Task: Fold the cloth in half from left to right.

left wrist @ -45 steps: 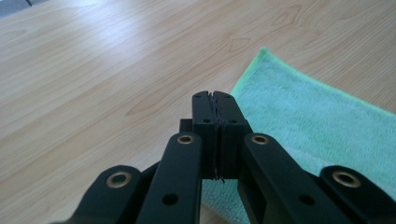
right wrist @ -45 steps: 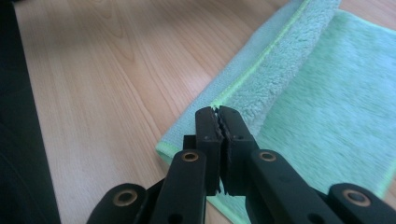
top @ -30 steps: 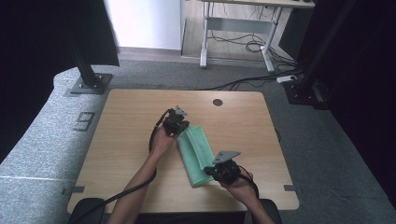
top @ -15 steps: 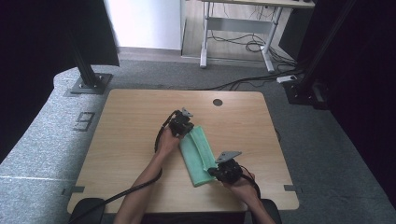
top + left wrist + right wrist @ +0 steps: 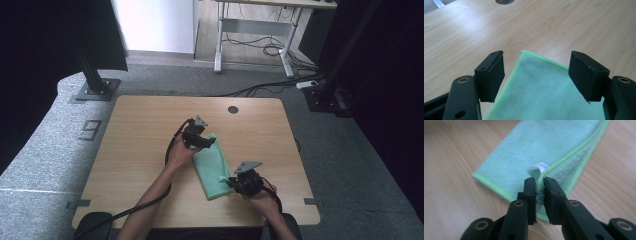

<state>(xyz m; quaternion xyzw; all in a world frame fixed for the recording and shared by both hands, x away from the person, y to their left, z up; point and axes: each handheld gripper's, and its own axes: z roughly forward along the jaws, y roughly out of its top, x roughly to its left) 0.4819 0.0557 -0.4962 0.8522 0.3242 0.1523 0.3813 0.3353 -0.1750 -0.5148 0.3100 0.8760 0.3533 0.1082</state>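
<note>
A folded green cloth (image 5: 212,165) lies flat on the wooden table (image 5: 140,130). My left gripper (image 5: 207,142) hovers over its far corner. In the left gripper view the jaws (image 5: 536,75) have just been opening and stand wide apart, the cloth's corner (image 5: 541,87) lying free below them. My right gripper (image 5: 227,181) is at the cloth's near right edge. Its pads (image 5: 538,185) have just been easing apart slightly, but the folded edge (image 5: 544,152) still fills the narrow gap between them. A white tag (image 5: 539,167) sticks up just beyond the tips.
A round cable hole (image 5: 233,109) sits near the table's far edge. A black cable (image 5: 150,200) trails from my left gripper off the near edge. Black stand bases (image 5: 95,90) and a desk frame (image 5: 250,35) are on the floor beyond the table.
My left gripper has shifted a little to the right over the cloth's far end. The right hand has stayed at the near edge.
</note>
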